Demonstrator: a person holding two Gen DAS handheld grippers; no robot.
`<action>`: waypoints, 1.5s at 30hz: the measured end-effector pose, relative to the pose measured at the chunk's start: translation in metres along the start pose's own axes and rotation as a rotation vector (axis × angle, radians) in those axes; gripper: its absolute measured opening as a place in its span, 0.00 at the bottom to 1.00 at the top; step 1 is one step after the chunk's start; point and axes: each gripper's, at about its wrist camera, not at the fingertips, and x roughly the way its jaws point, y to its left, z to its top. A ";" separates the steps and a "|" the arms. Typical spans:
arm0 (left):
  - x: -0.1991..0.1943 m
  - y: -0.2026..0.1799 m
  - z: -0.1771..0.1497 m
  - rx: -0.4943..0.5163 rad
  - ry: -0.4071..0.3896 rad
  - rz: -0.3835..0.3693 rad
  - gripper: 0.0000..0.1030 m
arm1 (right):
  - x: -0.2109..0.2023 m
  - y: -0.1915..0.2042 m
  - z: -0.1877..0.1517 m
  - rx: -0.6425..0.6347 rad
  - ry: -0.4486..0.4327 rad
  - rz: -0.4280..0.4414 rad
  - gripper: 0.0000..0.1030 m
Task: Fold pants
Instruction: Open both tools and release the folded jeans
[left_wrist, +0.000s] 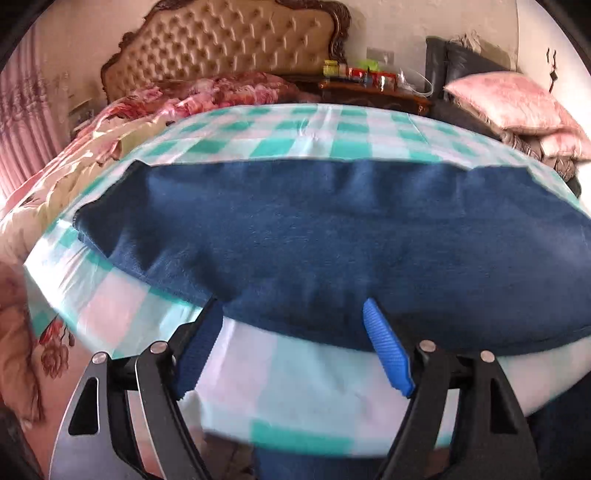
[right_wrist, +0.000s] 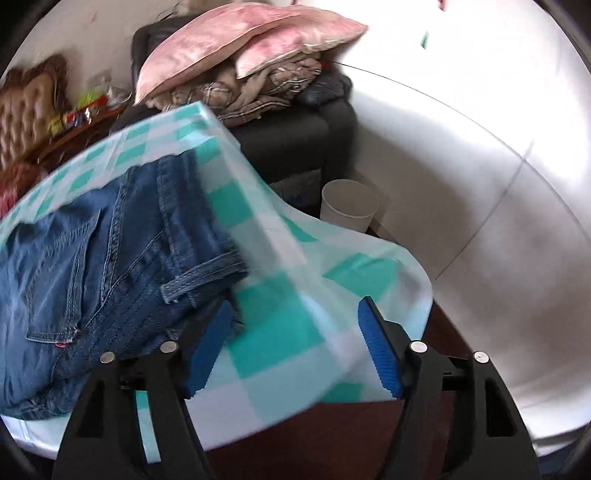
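Blue denim pants (left_wrist: 332, 240) lie flat across a table with a green-and-white checked cloth (left_wrist: 295, 129). In the left wrist view my left gripper (left_wrist: 293, 314) is open, its blue pads at the near edge of the pant leg, holding nothing. In the right wrist view the waist end of the pants (right_wrist: 110, 240), with back pocket and belt loops, lies at the left. My right gripper (right_wrist: 295, 314) is open over the bare cloth (right_wrist: 295, 295) just right of the waistband; its left pad (right_wrist: 210, 347) is beside the denim.
A bed with a tufted headboard (left_wrist: 229, 40) and floral bedding stands behind the table. A nightstand with jars (left_wrist: 369, 81), a dark chair with pink pillows (right_wrist: 236, 44) and clothes, and a white bin (right_wrist: 349, 205) on the pale floor lie to the right.
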 end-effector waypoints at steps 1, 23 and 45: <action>-0.010 -0.008 0.000 -0.001 -0.014 -0.023 0.75 | -0.002 -0.004 -0.002 0.028 0.009 0.019 0.55; -0.074 -0.422 -0.051 0.880 -0.174 -0.629 0.39 | 0.014 0.012 0.000 0.084 0.078 0.292 0.39; -0.072 -0.431 -0.082 1.029 -0.248 -0.571 0.03 | -0.018 -0.005 -0.007 0.114 -0.040 0.121 0.28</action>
